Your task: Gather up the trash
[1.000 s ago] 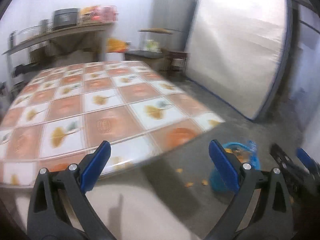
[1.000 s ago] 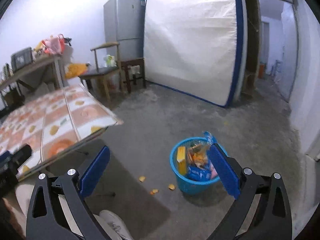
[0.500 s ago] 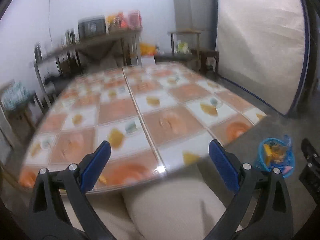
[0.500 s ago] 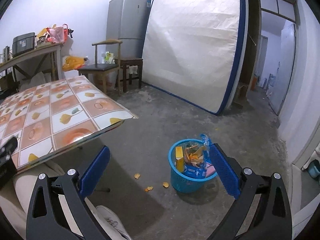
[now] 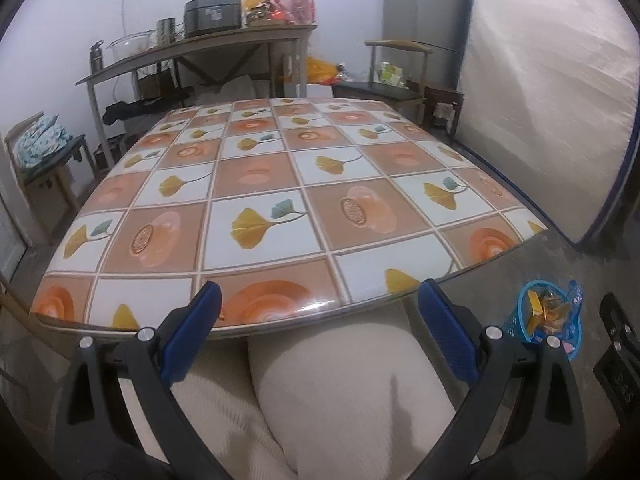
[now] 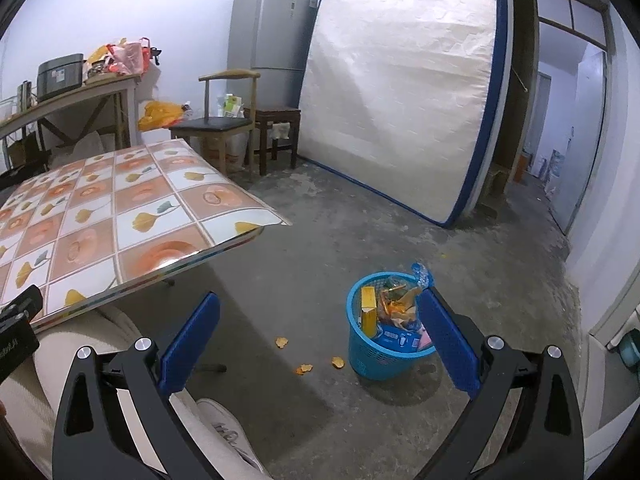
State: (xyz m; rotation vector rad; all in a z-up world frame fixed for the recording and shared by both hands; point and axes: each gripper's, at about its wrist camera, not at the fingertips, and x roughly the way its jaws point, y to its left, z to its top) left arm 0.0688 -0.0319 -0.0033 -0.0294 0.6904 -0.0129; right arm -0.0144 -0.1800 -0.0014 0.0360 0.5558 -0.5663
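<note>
A blue mesh trash basket (image 6: 362, 356) stands on the concrete floor, filled with wrappers and a yellow box; it also shows at the right of the left wrist view (image 5: 520, 320). Three small orange scraps (image 6: 304, 368) lie on the floor just left of it. My right gripper (image 6: 318, 336) is open and empty, held above the floor with the basket by its right finger. My left gripper (image 5: 320, 332) is open and empty, over the person's lap at the near edge of the table (image 5: 280, 200), whose flower-patterned cloth carries nothing.
A mattress (image 6: 400, 100) leans on the far wall beside a fridge (image 6: 272, 40). A wooden chair (image 6: 220, 120) and stool (image 6: 278, 128) stand behind the table. A shelf (image 5: 200, 44) with appliances and bags lines the back wall. An open doorway (image 6: 568, 120) is at right.
The left gripper has swung left from the table's corner and floor to face the whole tabletop squarely. The right gripper has pulled back a little from the basket. Both stay open.
</note>
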